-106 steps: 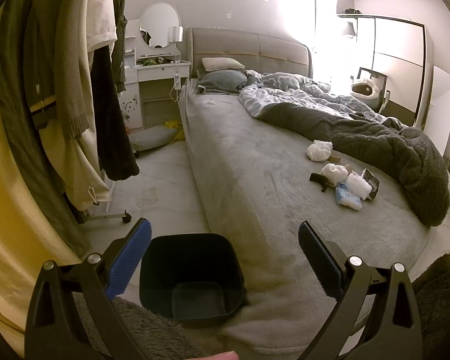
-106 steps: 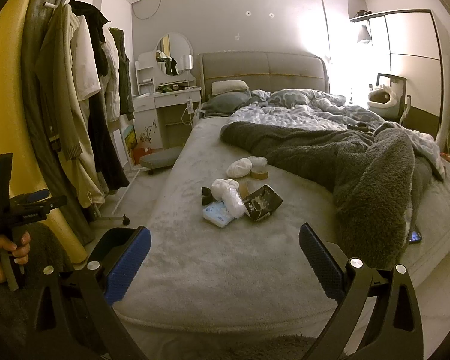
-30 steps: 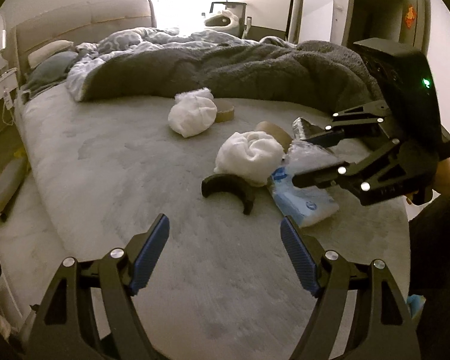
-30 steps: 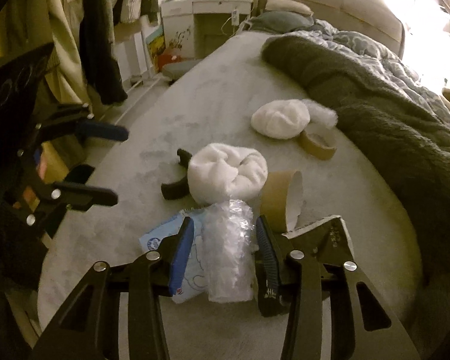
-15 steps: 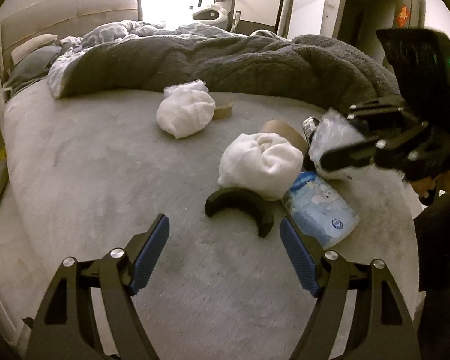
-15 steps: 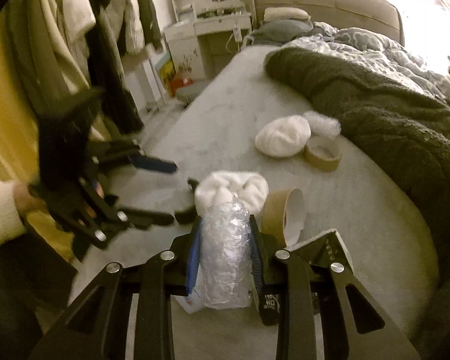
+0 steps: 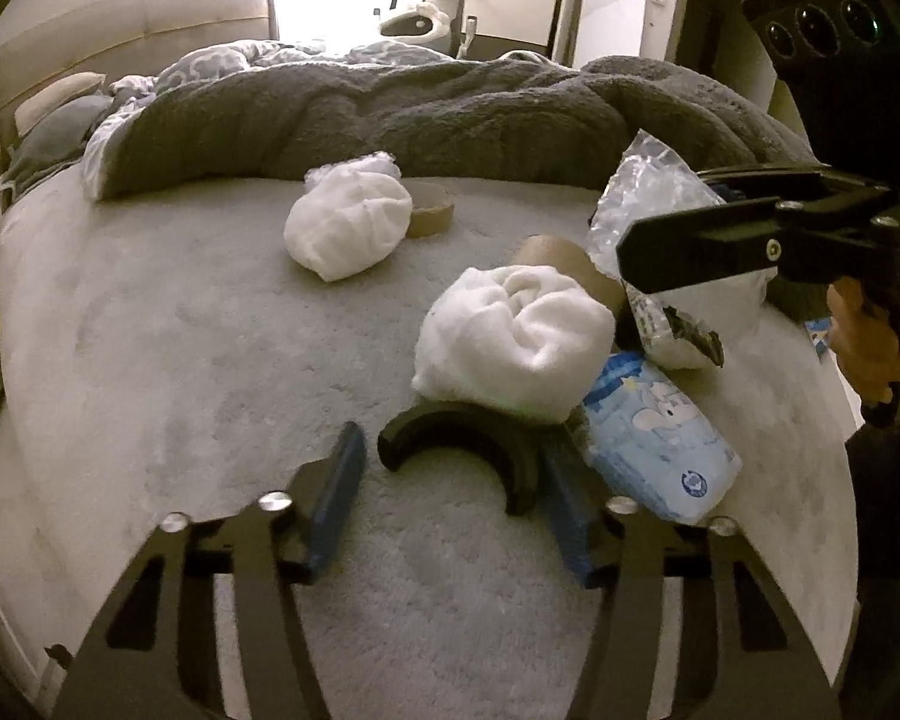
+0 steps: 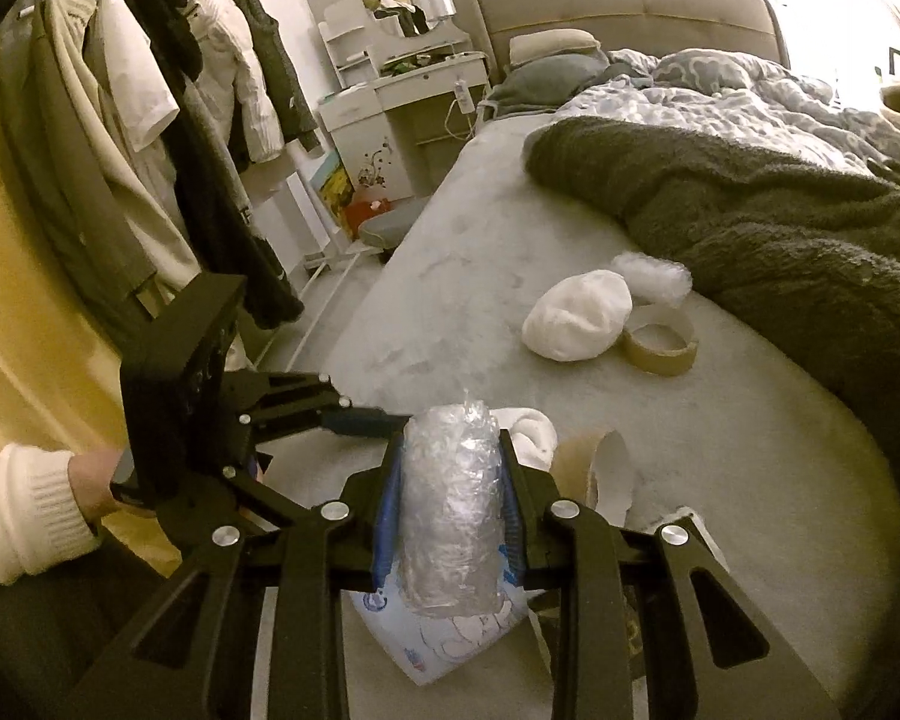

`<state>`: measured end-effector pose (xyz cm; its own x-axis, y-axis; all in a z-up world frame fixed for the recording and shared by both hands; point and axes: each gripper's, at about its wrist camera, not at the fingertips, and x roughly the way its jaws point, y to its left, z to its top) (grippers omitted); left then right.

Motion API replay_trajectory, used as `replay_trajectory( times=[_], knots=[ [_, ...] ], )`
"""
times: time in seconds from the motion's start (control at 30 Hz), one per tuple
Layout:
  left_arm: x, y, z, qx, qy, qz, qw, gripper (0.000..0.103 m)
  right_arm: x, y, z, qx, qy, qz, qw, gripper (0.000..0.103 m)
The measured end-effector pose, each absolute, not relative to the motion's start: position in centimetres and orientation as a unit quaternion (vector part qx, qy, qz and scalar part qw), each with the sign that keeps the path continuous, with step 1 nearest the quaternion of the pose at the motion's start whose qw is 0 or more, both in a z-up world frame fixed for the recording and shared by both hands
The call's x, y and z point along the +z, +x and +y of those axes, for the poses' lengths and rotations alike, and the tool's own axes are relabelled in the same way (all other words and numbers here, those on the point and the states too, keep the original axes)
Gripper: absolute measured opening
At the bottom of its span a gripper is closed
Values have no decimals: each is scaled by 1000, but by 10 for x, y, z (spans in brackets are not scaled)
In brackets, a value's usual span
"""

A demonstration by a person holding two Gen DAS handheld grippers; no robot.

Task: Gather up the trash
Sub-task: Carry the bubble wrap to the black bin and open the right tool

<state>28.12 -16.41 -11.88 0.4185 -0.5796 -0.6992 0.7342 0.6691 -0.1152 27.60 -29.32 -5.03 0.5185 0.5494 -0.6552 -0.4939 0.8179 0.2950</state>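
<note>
My right gripper (image 8: pixel 447 480) is shut on a crumpled roll of clear plastic wrap (image 8: pixel 450 510) and holds it above the bed; the wrap also shows in the left wrist view (image 7: pixel 648 192). My left gripper (image 7: pixel 456 462) is low over the bed, its fingers on either side of a black curved plastic piece (image 7: pixel 456 438), half closed. Near it lie a white wad (image 7: pixel 516 342), a blue tissue pack (image 7: pixel 660 438), a cardboard tube (image 7: pixel 564 258), a second white wad (image 7: pixel 348 222) and a tape roll (image 7: pixel 429 216).
A dark grey blanket (image 7: pixel 420 114) lies bunched across the far side of the bed. Clothes hang on a rack (image 8: pixel 168 120) left of the bed, with a white vanity (image 8: pixel 402 90) beyond. A torn dark wrapper (image 7: pixel 672 330) lies under the held wrap.
My left gripper has dropped toward the black curved piece and narrowed around it. My right gripper has lifted the plastic wrap higher off the bed.
</note>
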Motion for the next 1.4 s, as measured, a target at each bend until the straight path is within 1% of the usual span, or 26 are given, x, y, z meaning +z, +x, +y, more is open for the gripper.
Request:
replay_trajectory(
  times=[0.03, 0.2, 0.37, 0.6, 0.73, 0.9, 1.03, 1.4],
  knots=[
    [-118, 281, -164, -392, 100, 370, 836, 50, -50, 277, -292, 299, 38, 388, 871, 29],
    [-111, 281, -153, -383, 71, 368, 844, 50, -49, 279, -284, 302, 39, 384, 872, 29],
    [-104, 274, -140, -360, 77, 364, 856, 50, -46, 283, -273, 304, 39, 378, 874, 29],
    [-101, 266, -112, -308, 70, 371, 873, 50, -44, 288, -235, 316, 36, 380, 869, 29],
    [-100, 263, -86, -275, 48, 383, 880, 50, -45, 290, -209, 328, 37, 383, 863, 29],
    [-101, 259, -49, -214, 21, 407, 888, 50, -48, 290, -176, 334, 37, 392, 856, 29],
    [-106, 254, -24, -173, 21, 430, 886, 50, -51, 288, -144, 344, 30, 402, 848, 29],
    [-151, 236, 66, -78, -63, 533, 840, 50, -72, 281, -68, 375, 26, 432, 820, 29]
  ],
)
